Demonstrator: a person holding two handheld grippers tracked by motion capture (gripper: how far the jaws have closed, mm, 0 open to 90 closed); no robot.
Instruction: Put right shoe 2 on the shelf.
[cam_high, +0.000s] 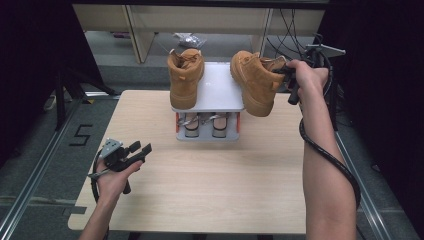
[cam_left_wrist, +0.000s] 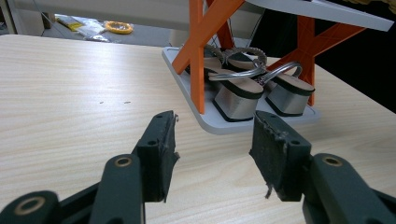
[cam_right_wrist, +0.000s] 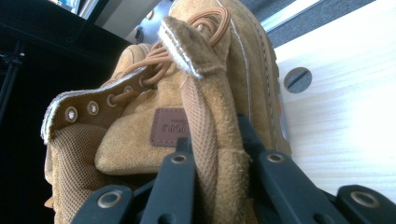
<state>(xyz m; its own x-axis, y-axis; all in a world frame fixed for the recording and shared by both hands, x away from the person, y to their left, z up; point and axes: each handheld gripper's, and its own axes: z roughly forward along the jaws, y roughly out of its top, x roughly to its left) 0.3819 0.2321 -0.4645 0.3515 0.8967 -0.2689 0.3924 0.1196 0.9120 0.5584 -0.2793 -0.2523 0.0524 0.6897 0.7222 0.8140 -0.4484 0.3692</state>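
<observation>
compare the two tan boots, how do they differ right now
The left boot stands upright on the rack's top shelf; the right boot hangs tilted off the shelf's edge. The right gripper clamps the right boot's heel collar; nothing grips the left boot. Both are tan, laced suede.

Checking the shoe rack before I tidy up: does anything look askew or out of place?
Yes. One tan boot stands upright on the rack's top shelf, but the other boot hangs tilted off the shelf's right edge, gripped at its heel collar by the right gripper.
</observation>
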